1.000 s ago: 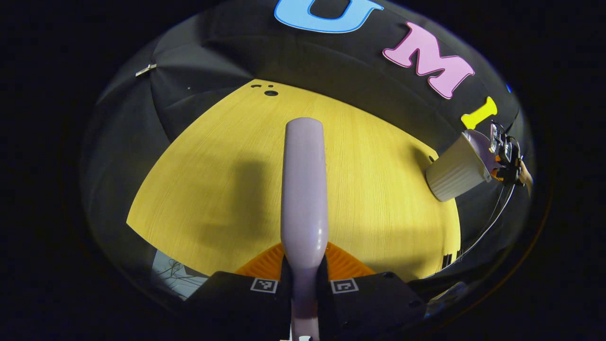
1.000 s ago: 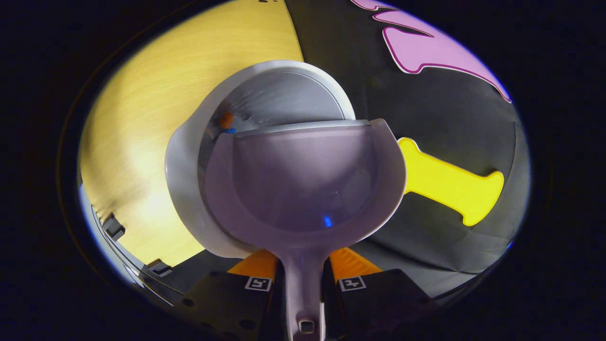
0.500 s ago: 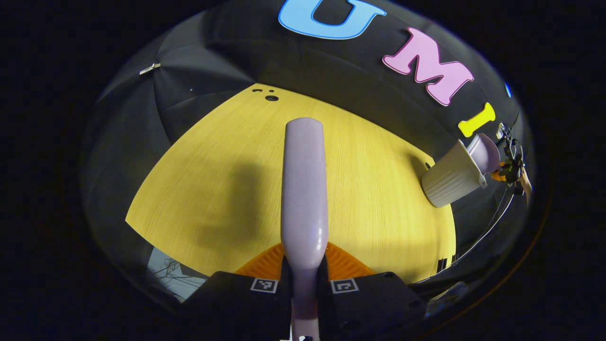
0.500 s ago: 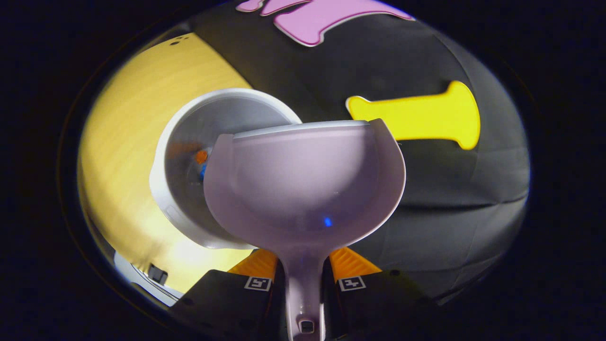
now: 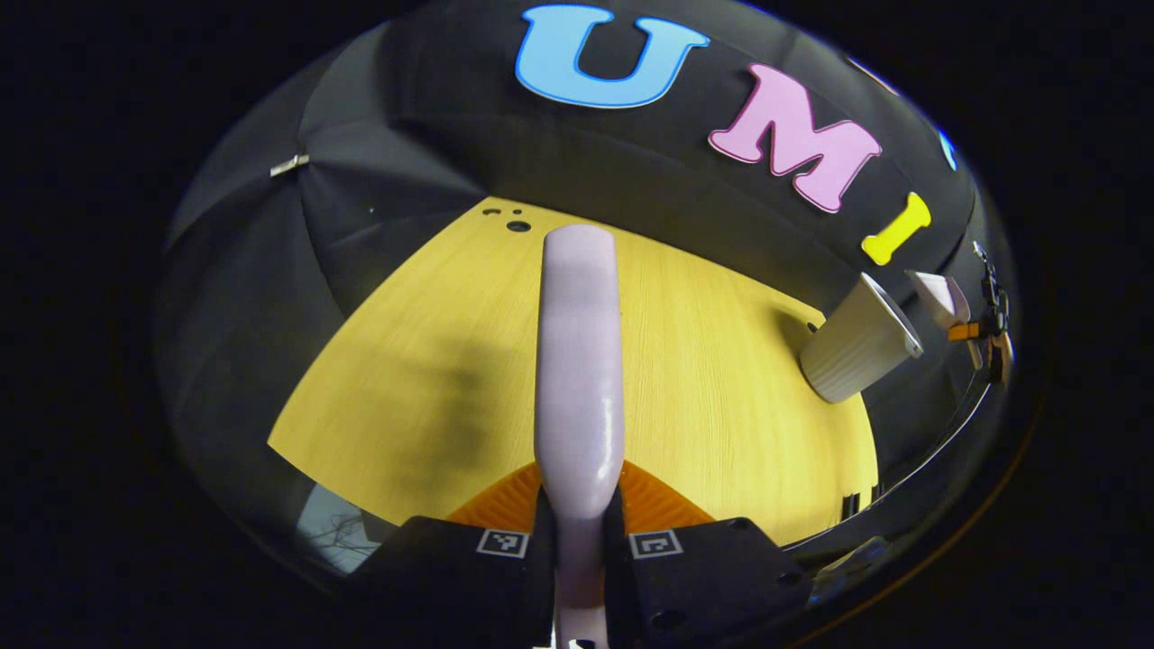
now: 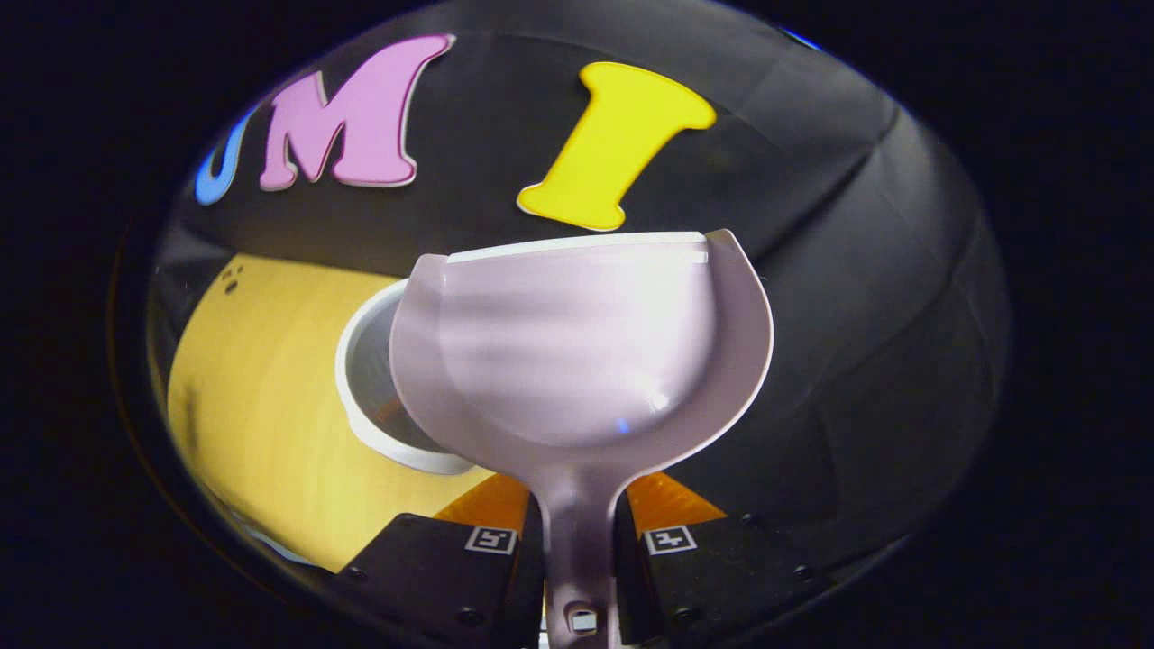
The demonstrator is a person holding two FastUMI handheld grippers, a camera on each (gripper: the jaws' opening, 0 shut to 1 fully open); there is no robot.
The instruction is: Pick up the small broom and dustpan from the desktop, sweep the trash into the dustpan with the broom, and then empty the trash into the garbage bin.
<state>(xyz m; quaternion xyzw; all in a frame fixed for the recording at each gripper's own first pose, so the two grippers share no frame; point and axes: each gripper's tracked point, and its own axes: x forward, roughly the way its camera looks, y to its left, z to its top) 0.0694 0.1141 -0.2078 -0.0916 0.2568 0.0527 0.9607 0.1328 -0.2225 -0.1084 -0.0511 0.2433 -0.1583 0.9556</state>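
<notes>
My left gripper is shut on the lilac handle of the small broom, which runs straight ahead over the yellow desktop; its bristles are hidden. My right gripper is shut on the handle of the lilac dustpan, held up in the air with its scoop facing me. The white garbage bin stands low on the left behind the pan. In the left gripper view the ribbed bin is at the far right, with the dustpan and right gripper just beyond its rim.
The desktop carries a few small holes near its far edge. Black cloth walls close in behind and beside it. The table's near edge and some cables on the floor show at lower left.
The dustpan has tipped back and drawn up and away from the bin's mouth, so the bin sank to the lower left of the right gripper view. The left gripper tilted slightly upward.
</notes>
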